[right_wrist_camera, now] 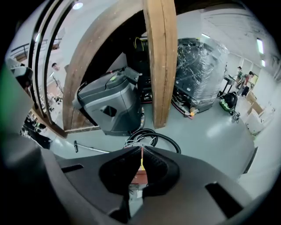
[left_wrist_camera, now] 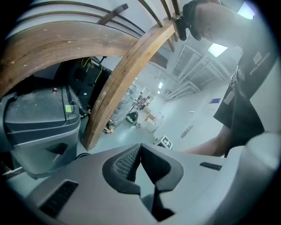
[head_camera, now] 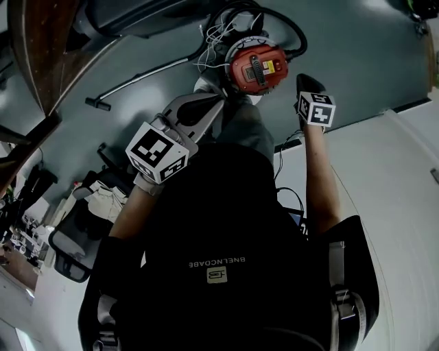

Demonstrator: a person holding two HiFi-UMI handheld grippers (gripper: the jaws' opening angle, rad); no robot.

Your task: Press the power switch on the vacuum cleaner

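Observation:
A round red vacuum cleaner with a black handle across its top stands on the grey floor at the top centre of the head view. Its black hose loops behind it. My left gripper hangs just left of and below the vacuum, apart from it, jaws shut with nothing between them. On the vacuum's right side my right gripper is held close, also shut and empty. Behind its closed tips shows a sliver of the red vacuum.
A thin metal wand lies on the floor left of the vacuum. Curved wooden beams and a grey floor machine stand beyond it. A white surface lies at right, a cluttered cart at left.

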